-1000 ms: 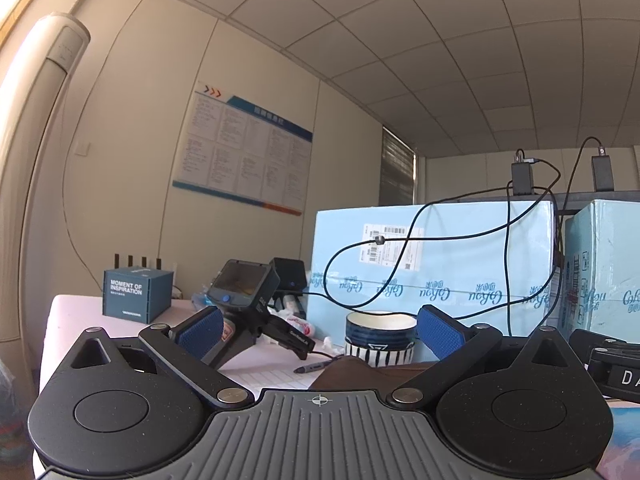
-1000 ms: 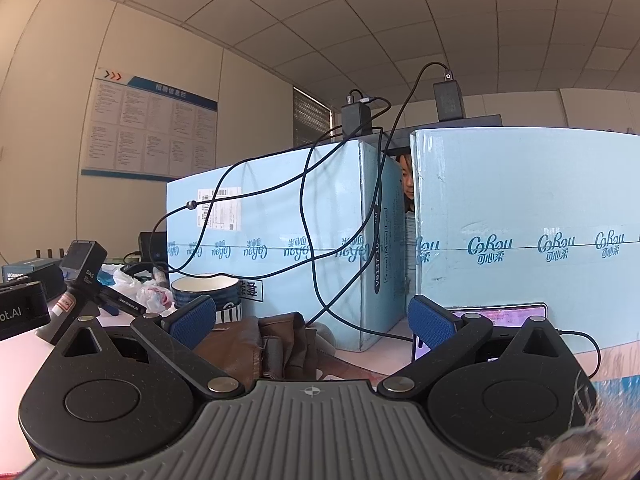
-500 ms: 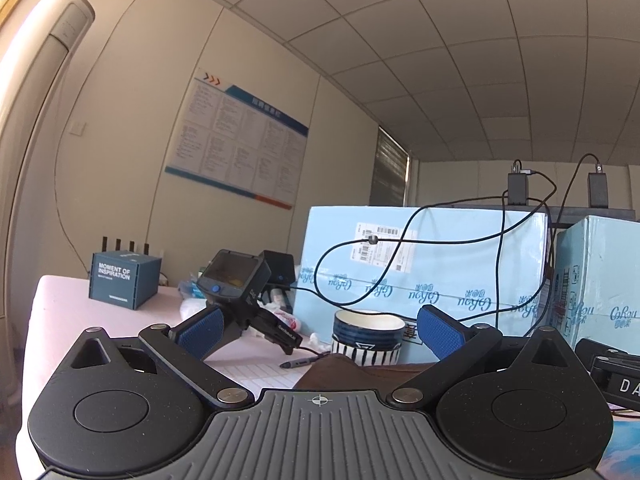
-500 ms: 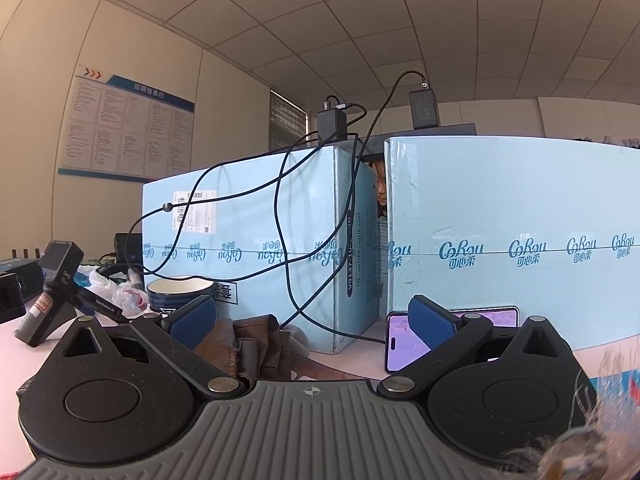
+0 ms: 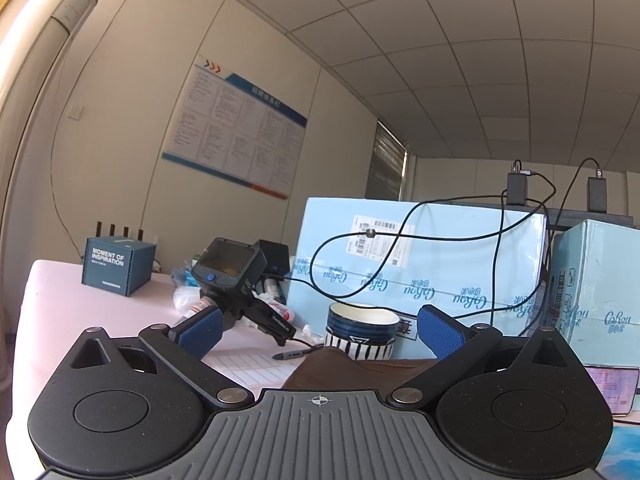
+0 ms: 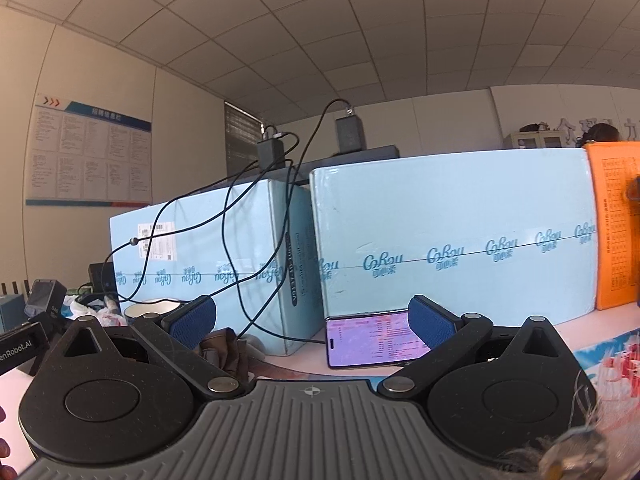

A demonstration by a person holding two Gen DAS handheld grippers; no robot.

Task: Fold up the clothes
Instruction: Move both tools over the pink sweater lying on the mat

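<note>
Your left gripper (image 5: 318, 334) is spread wide and empty — the brown garment (image 5: 352, 372) lies on the pink table (image 5: 60, 312) just beyond its fingertips. Your right gripper (image 6: 312, 322) gapes too, holding nothing; the garment (image 6: 224, 350) sits by its left finger (image 6: 192, 320), a phone (image 6: 368, 342) behind.

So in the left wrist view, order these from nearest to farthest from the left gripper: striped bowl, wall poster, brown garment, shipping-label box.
1. brown garment, just under the left gripper
2. striped bowl, ahead between the fingers
3. shipping-label box, behind the bowl
4. wall poster, far upper left
</note>
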